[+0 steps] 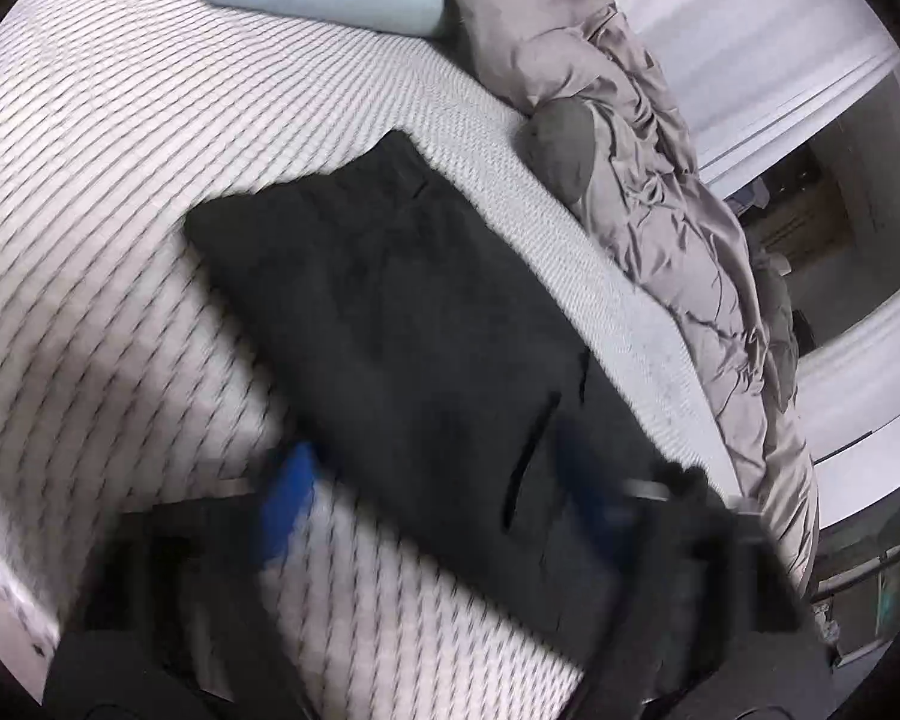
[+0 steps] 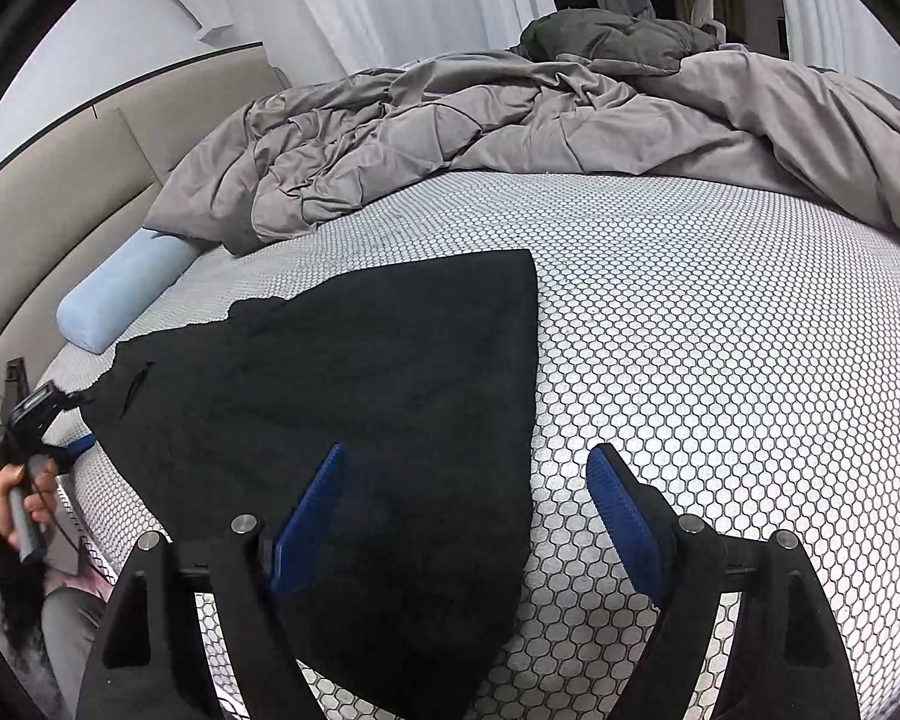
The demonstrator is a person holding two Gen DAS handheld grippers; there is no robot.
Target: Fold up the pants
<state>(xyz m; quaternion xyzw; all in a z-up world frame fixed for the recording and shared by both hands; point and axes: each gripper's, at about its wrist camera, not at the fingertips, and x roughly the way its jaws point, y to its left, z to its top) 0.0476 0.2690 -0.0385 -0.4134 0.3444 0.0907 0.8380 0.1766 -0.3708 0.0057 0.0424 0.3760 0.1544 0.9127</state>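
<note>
No text, label, brand, number or sign can be read in either view. The black pants [image 2: 342, 396] carry no legible tag or print, the patterned mattress [image 2: 720, 330] shows only its honeycomb weave, and the left wrist view is too blurred for lettering.

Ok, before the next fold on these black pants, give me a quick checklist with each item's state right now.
1. Pants lie flat on the mattress: ok, one long dark panel, no bunching seen.
2. Right gripper open and empty: ok; jaws wide, the pants edge runs between them, pads not pressing.
3. Left gripper free of cloth: cannot tell, that view is blurred.
4. Room for folding: ok; the duvet and blue pillow sit apart from the pants.
5. Both hands at opposite ends: ok; the left gripper shows at the far end in the right wrist view.
</note>
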